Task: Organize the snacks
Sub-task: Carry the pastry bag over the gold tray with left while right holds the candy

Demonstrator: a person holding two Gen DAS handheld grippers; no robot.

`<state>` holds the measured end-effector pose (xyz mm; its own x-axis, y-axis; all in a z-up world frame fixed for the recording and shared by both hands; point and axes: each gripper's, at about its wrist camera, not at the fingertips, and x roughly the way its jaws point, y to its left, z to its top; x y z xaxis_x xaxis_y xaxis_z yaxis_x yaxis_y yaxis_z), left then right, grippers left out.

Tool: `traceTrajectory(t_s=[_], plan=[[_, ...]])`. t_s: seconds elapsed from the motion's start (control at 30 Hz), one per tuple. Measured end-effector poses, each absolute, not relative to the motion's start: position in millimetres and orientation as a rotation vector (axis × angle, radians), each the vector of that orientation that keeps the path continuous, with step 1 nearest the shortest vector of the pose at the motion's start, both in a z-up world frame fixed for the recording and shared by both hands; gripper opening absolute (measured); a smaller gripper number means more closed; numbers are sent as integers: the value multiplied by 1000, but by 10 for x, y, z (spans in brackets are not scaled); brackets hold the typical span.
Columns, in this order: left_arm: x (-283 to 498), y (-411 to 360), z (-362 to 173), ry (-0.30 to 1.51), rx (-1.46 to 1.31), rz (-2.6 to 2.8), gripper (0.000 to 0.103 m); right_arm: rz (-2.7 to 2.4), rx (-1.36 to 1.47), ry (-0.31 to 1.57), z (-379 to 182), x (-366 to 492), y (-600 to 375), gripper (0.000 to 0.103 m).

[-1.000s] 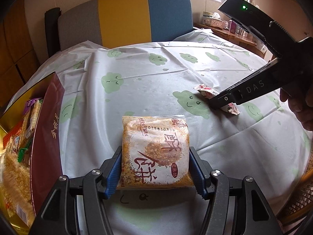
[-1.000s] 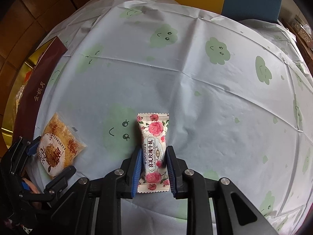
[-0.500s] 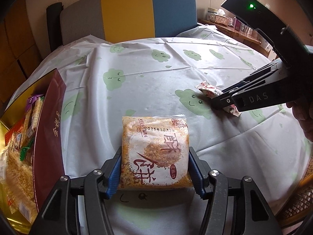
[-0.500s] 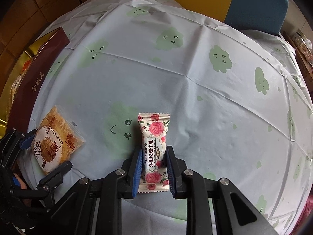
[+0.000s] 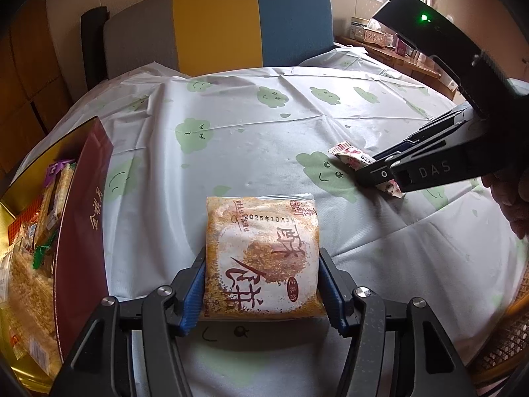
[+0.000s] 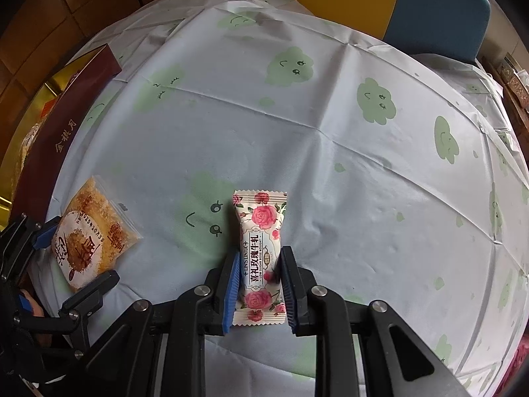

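An orange biscuit packet (image 5: pixel 258 225) with red lettering lies on the cloud-print tablecloth (image 5: pixel 231 132). My left gripper (image 5: pixel 262 259) is shut on it, blue pads pressed to both sides. The packet (image 6: pixel 92 228) also shows in the right wrist view, with the left gripper (image 6: pixel 79 248) around it. A rose-print nougat candy (image 6: pixel 261 218) sits between the blue pads of my right gripper (image 6: pixel 260 256), which is shut on its lower half. From the left wrist view the right gripper (image 5: pixel 373 173) slants down onto the candy (image 5: pixel 347 157) at the table's right.
A dark red box (image 5: pixel 82 215) with a gold inside stands open at the left edge, holding several snack packets; it also shows as the box (image 6: pixel 66 115). A grey, yellow and blue chair back (image 5: pixel 215 23) is behind the table. A person's hand (image 5: pixel 509 198) holds the right gripper.
The right gripper has rolled slightly while staying over the candy. Both grips are unchanged, and the packet and candy lie where they were.
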<state>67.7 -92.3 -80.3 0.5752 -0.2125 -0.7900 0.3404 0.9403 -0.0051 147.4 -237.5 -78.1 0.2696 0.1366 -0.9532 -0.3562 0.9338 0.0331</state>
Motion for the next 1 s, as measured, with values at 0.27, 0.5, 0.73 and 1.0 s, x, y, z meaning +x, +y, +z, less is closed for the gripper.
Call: traceTrajectory(t_s=[0.27, 0.5, 0.73, 1.0], plan=[[730, -945, -761, 934, 151, -319, 60, 337, -303, 1220, -789, 1388, -2272, 24], [673, -903, -665, 935, 130, -326, 60, 342, -299, 1217, -837, 1387, -2301, 24], [554, -795, -442, 896, 95, -342, 60, 339, -328, 1194, -911, 1293, -2241, 24], [430, -534, -147, 841, 42, -337, 60, 335, -355, 1173, -807, 1219, -2202, 24]])
